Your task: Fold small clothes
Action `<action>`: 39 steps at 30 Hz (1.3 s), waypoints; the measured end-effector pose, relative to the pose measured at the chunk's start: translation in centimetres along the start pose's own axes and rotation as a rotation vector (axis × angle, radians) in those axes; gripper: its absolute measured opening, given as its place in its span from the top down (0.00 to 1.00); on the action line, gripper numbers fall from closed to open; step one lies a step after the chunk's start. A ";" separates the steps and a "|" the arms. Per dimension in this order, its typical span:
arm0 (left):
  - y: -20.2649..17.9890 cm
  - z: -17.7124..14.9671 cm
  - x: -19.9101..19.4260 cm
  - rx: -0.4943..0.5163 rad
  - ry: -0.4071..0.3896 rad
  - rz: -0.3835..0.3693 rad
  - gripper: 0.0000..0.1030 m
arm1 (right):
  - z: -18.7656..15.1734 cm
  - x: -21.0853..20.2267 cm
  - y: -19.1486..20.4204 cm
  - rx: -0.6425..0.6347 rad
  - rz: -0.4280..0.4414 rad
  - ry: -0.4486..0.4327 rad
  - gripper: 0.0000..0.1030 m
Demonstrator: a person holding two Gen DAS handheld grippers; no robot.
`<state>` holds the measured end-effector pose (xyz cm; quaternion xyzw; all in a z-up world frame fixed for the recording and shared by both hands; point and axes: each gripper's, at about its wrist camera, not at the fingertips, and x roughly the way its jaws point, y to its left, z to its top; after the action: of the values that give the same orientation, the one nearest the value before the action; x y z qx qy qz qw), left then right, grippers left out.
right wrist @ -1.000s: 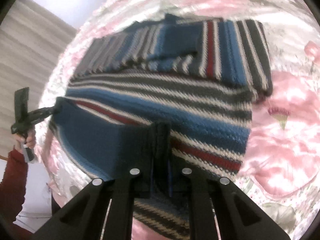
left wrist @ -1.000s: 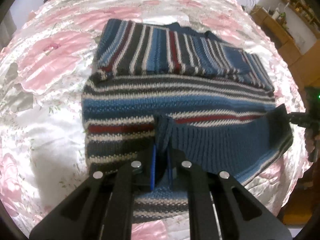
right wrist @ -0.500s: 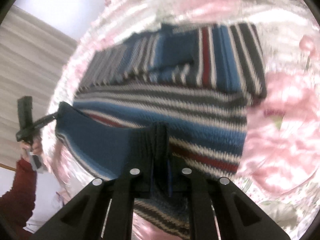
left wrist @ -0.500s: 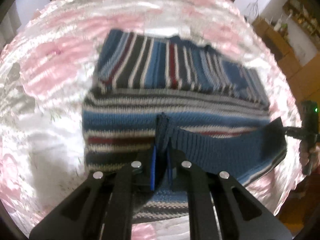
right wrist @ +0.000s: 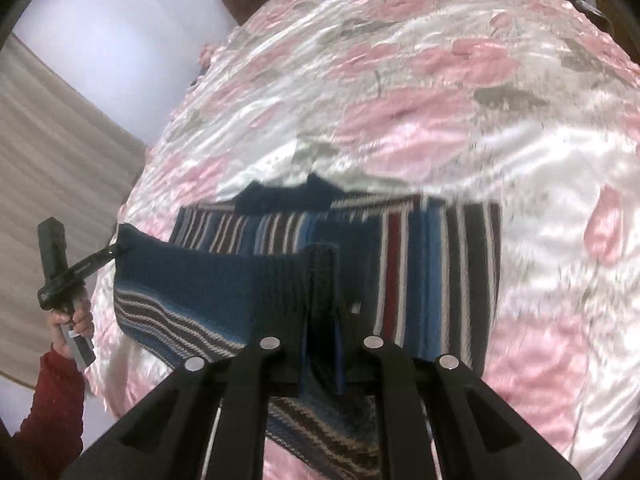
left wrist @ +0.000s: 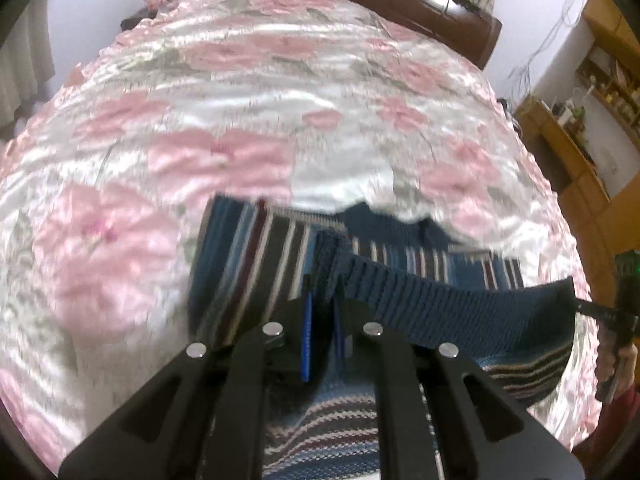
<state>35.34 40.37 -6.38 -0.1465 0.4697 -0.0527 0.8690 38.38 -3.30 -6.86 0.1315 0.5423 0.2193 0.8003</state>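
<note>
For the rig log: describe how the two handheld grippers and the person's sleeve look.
Both grippers, left and right, are matte black, with angular forked frames, round silver bolts and blue finger pads. Each has a black pistol-style handle. The sleeve is dark red knit.

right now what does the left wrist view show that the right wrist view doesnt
Only the left wrist view shows wooden shelving and the right gripper gripping the hem's end.

Only the right wrist view shows the left gripper, a hand in a red sleeve and a beige curtain.

Both show the striped sweater with its ribbed hem lifted on the pink floral bedspread.
</note>
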 end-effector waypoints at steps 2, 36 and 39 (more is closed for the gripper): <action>-0.2 1.1 1.1 -0.002 -0.002 0.012 0.92 | 1.5 0.8 -0.2 0.001 -0.025 -0.004 0.90; 3.1 -1.5 6.2 0.067 0.134 0.225 0.37 | 1.1 6.3 -6.4 0.016 -0.187 0.056 0.48; 4.5 -4.5 3.7 0.077 0.170 0.231 0.35 | -2.8 4.0 -5.8 -0.021 -0.171 0.083 0.44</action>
<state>33.42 42.88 -13.06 -0.0529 0.5528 0.0175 0.8315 38.26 -6.50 -13.73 0.0672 0.5819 0.1611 0.7943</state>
